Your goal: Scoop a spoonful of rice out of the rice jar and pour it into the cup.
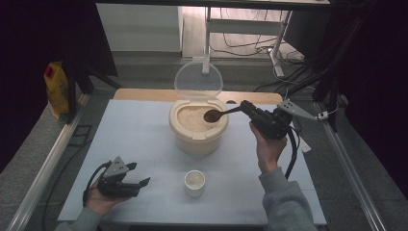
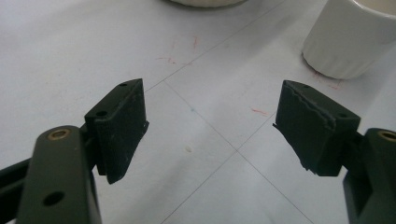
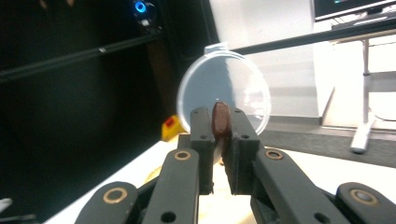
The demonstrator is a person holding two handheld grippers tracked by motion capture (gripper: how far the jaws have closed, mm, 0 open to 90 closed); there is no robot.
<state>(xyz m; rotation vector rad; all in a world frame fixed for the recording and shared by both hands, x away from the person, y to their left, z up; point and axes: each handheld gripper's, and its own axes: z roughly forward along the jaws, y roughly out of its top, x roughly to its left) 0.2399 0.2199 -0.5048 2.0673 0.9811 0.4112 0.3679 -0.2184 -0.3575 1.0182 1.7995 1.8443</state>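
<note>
A cream rice container (image 1: pixel 197 129) full of white rice stands mid-table with its clear round lid (image 1: pixel 198 80) tipped up behind it. My right gripper (image 1: pixel 246 108) is shut on the handle of a brown wooden spoon (image 1: pixel 211 115), whose bowl hovers over the rice at the container's right side. In the right gripper view the spoon (image 3: pixel 221 119) sits edge-on between the jaws, the lid (image 3: pixel 224 93) behind it. A small white cup (image 1: pixel 195 183) with rice in it stands near the front edge. My left gripper (image 1: pixel 143 183) rests open on the table left of the cup (image 2: pixel 352 37), nothing between its jaws.
The pale table (image 1: pixel 144 134) has faint grid lines and red marks. A yellow bag (image 1: pixel 57 89) stands on the floor off the far left. Metal rails run along both sides; a desk frame and cables lie beyond the far edge.
</note>
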